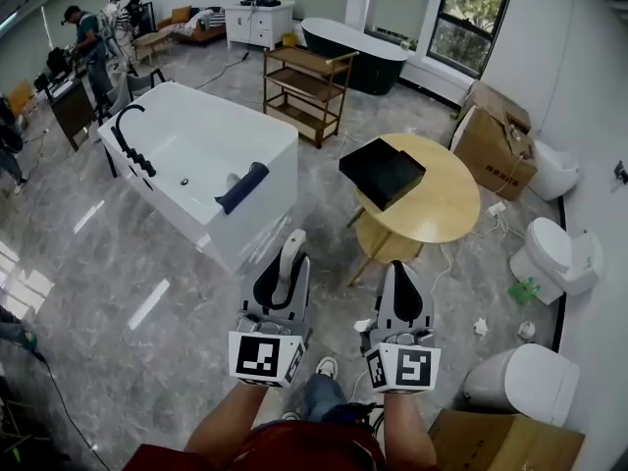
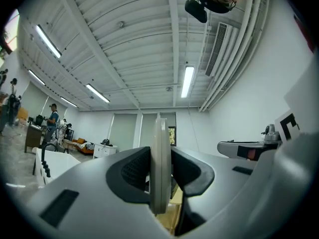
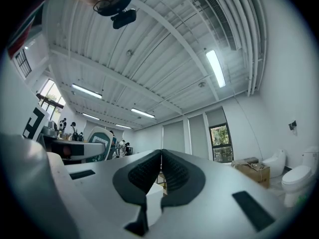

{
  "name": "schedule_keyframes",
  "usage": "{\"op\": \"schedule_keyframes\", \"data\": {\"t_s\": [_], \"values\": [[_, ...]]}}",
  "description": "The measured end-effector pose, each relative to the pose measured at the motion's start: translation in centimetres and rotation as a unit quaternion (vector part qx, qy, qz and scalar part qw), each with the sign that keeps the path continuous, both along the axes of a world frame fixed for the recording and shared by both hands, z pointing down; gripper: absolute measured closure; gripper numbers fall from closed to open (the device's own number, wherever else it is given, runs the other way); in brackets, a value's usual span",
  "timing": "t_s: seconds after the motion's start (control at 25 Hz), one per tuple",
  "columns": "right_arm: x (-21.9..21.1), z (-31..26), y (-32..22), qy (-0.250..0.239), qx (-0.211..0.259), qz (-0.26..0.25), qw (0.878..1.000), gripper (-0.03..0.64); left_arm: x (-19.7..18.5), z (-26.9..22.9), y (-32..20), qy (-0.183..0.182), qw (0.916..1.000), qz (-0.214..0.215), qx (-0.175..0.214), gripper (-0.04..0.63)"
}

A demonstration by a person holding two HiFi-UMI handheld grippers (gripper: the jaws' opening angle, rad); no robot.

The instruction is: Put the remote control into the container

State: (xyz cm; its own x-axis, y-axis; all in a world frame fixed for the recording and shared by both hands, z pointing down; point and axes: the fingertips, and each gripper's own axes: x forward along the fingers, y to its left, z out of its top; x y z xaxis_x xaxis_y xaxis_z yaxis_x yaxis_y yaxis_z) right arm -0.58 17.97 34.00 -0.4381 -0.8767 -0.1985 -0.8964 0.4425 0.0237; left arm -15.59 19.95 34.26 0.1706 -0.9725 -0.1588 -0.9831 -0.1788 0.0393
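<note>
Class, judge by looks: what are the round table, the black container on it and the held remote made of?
Round table: pale wood, satin sheen. Black container: matte, plastic or card, unclear. Remote: probably light grey plastic, smooth edge.

Pale remote (image 1: 290, 258) clamped edge-up, black container (image 1: 383, 173) beyond

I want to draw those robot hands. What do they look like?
The left gripper and the right gripper are both smooth light-grey shells, with black ribbed pads inside the jaws. Each carries a white cube printed with black square markers. The person wears a dark red top.
</note>
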Motion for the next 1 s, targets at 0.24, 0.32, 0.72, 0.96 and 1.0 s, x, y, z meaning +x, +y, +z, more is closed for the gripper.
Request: {"op": "schedule_keyframes", "data": {"t_s": [0.24,0.32,0.72,0.96,1.0], "values": [[2.5,-1.1,-7.6,-0.005,-0.001,0.011,1.000,0.594,2.2,-0.9,-7.9,0.001,1.0000,0.007,-0.002,0.474],[3.6,-1.3,-10.0,-0.006,-0.001,0.015,1.000,0.594,3.2,-1.2,-10.4,0.001,0.9999,0.010,0.000,0.474],[7.9,-1.8,-19.9,-0.013,0.004,0.018,1.000,0.594,7.1,-1.9,-20.6,0.004,0.9999,0.012,0.000,0.474],[9.6,-0.8,-23.1,-0.016,0.005,0.018,1.000,0.594,8.5,-1.1,-23.5,0.001,1.0000,0.007,0.000,0.474],[9.7,-0.8,-23.5,-0.017,0.004,0.018,1.000,0.594,8.6,-1.1,-23.9,0.000,1.0000,0.007,0.000,0.474]]}}
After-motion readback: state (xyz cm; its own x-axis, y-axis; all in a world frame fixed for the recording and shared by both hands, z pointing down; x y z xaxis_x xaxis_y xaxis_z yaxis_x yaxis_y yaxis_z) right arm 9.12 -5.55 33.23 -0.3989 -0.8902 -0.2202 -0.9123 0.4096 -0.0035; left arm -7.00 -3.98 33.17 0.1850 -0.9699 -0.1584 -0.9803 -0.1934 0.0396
